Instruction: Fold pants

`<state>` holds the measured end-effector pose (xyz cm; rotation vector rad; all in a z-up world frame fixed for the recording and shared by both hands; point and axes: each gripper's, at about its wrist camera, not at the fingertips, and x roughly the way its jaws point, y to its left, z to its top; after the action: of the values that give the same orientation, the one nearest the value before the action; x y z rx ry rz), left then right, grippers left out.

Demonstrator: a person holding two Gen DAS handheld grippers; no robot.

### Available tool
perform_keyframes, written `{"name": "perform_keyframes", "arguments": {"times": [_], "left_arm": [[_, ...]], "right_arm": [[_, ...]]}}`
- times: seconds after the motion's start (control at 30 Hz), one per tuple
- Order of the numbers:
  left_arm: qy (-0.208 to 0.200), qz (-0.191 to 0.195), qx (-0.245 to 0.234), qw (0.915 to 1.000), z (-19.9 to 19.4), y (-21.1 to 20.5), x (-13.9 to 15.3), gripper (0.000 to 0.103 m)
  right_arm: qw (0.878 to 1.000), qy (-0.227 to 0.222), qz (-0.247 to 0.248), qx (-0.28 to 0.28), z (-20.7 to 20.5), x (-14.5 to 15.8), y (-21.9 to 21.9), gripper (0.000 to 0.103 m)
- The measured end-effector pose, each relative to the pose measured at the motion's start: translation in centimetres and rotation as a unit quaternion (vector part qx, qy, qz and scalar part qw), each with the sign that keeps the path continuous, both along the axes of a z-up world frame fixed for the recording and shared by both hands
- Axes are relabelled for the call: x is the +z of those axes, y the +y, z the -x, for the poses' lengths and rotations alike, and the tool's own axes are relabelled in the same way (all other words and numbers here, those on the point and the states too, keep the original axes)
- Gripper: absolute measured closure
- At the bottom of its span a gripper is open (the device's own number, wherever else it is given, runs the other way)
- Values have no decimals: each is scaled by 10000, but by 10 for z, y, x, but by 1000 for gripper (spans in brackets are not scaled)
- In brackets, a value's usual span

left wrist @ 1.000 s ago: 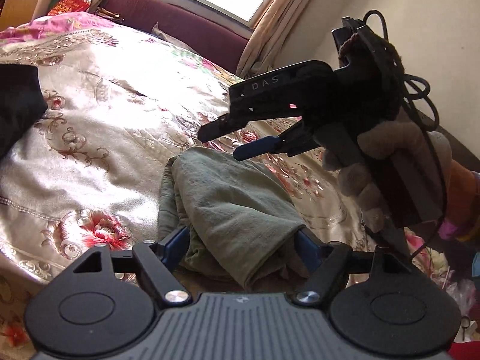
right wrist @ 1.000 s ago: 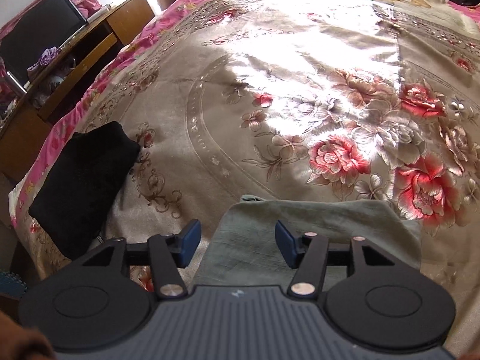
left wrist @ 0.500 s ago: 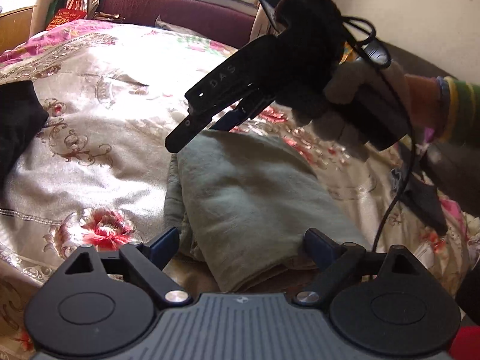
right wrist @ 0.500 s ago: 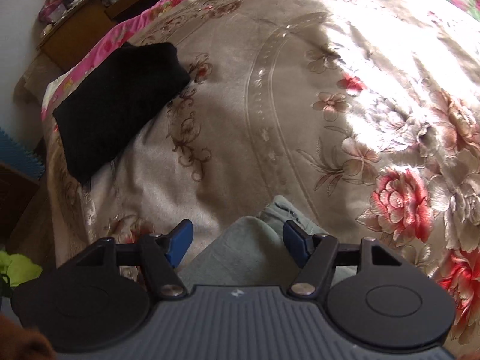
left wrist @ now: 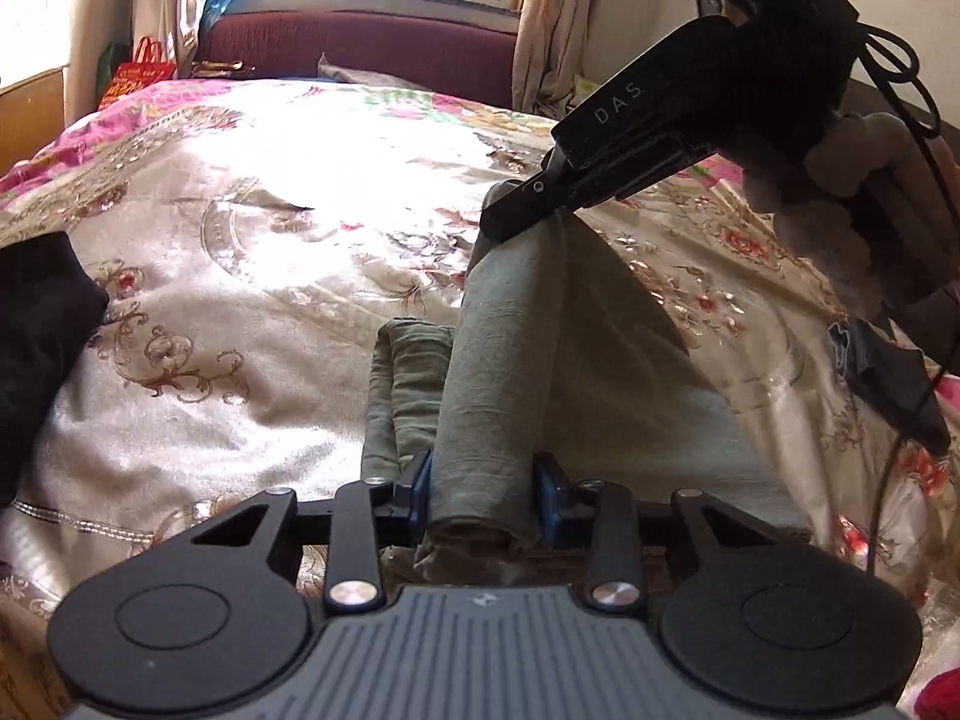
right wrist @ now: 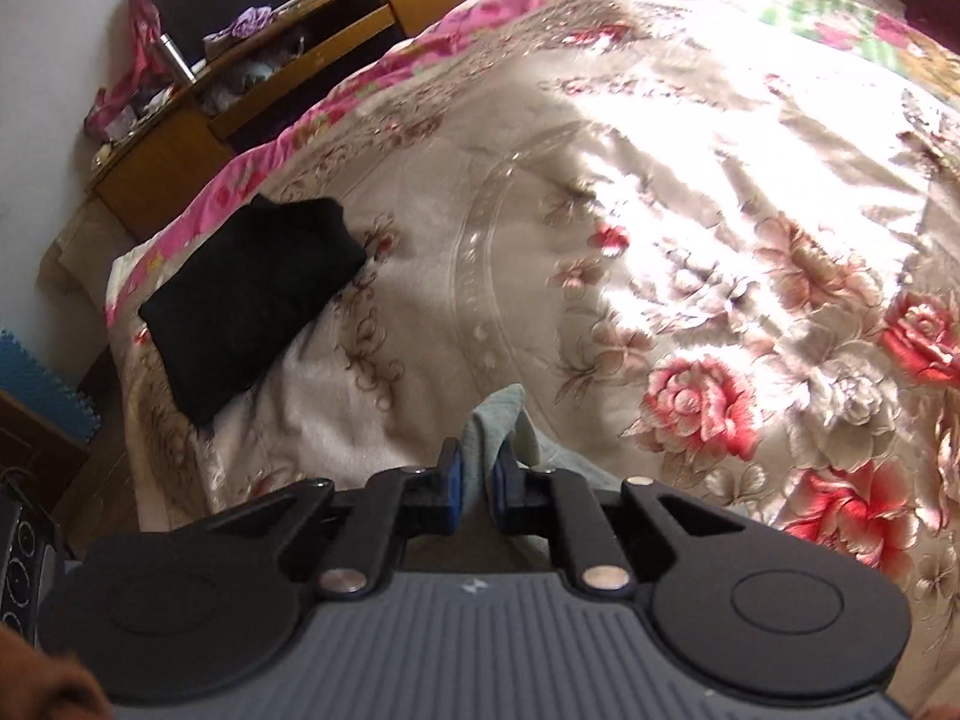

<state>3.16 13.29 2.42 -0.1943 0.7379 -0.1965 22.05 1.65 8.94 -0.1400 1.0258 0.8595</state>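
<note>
The grey-green pants lie folded on the flowered bedspread. My left gripper is shut on the near edge of the pants' top layer, which bunches between the blue pads. My right gripper shows in the left wrist view, shut on the far edge of the same layer and lifting it. In the right wrist view the right gripper pinches a fold of the pants between its blue pads. A lower folded layer stays flat on the bed.
A folded black garment lies at the bed's left edge, also in the left wrist view. A wooden desk stands beyond the bed. A maroon headboard and window are at the far end.
Both grippers have closed on the pants' top layer. The right gripper has lifted its end, pulling the cloth into a raised ridge between the two grippers.
</note>
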Motion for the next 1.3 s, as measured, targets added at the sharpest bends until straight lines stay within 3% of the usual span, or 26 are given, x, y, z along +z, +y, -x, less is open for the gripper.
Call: {"name": "perform_keyframes", "arguments": {"times": [0.03,0.07,0.1,0.2,0.3,0.37,0.43,0.5,0.57,0.7,0.8,0.9,1.0,1.13,1.3], "left_arm": [[141,33,7,9999,-5,1,-6,55],[276,-1,9,9996,-8,0,-12,54],[348,-93,40,9993,-7,-1,-16,53],[382,-434,-42,9983,8,-6,-14,47],[460,-494,-76,9977,21,-1,-8,45],[456,-535,-23,9975,26,5,-2,45],[334,-582,66,9977,28,10,8,45],[92,-588,102,9982,25,12,19,44],[-183,-647,124,9977,16,8,27,41],[-505,-786,-28,9956,-10,-13,27,33],[-289,-887,-192,9955,-27,-26,7,33],[206,-1041,-322,9938,-31,-31,-18,32],[346,-1071,-321,9931,-22,-32,-25,27],[533,-1022,-227,9931,-20,-28,-19,26],[247,-1231,-267,9917,-12,-32,0,26]], "right_arm": [[10000,47,77,-20,-4,-11,7,74],[9997,117,197,20,-8,-24,15,55],[9994,128,334,8,-11,-36,22,48],[9987,-123,486,-66,-8,-50,27,49],[9982,-521,202,-228,3,-28,12,49],[9937,-1025,5,-456,20,-5,-7,48],[9869,-1487,-143,-610,41,11,-27,46],[9835,-1614,-288,-763,58,15,-49,44],[9834,-1442,-302,-1063,69,8,-73,43],[9839,-292,-460,-1702,69,-36,-115,43],[9738,402,-678,-2134,66,-73,-139,46],[9579,691,-1004,-2600,49,-101,-159,46],[9390,771,-1492,-3000,24,-111,-174,49],[9300,674,-1692,-3192,10,-96,-185,50],[9565,177,-1461,-2520,73,-65,-173,49]]}}
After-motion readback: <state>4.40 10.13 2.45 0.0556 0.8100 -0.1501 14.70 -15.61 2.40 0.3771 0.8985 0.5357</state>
